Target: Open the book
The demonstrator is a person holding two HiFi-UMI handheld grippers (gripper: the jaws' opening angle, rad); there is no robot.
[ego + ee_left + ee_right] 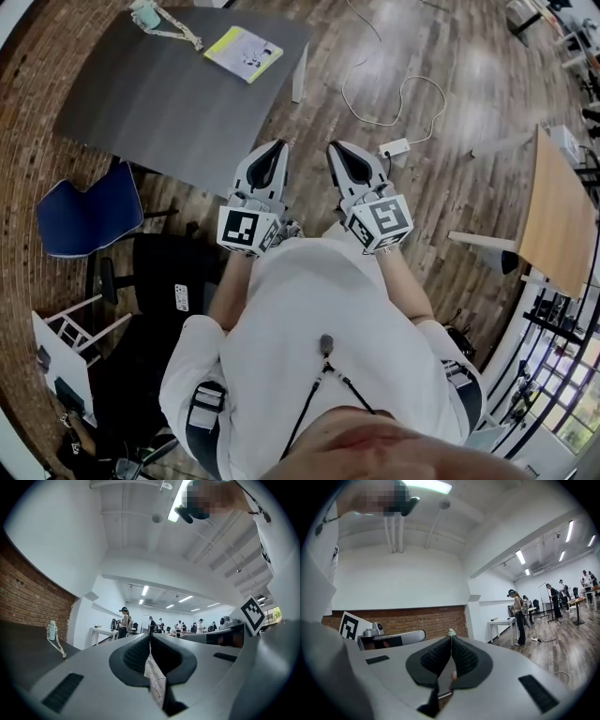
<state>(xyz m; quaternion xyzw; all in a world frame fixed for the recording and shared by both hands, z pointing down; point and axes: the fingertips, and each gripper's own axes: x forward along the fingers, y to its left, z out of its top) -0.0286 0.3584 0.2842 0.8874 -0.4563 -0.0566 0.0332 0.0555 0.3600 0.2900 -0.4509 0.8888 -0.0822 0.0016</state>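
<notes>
A dark grey desk (178, 103) fills the upper left of the head view. A pale bottle (147, 14) with a strap lies at its top edge. A blue chair (89, 216) stands at the left. On the wooden floor (469, 56), a white cable (403, 94) loops near a power strip (395, 148).

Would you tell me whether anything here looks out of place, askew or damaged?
Nothing is damaged or spilled. The book lies closed and skewed to the edges of the table, and a loose cable loops across the floor beside it.
</notes>
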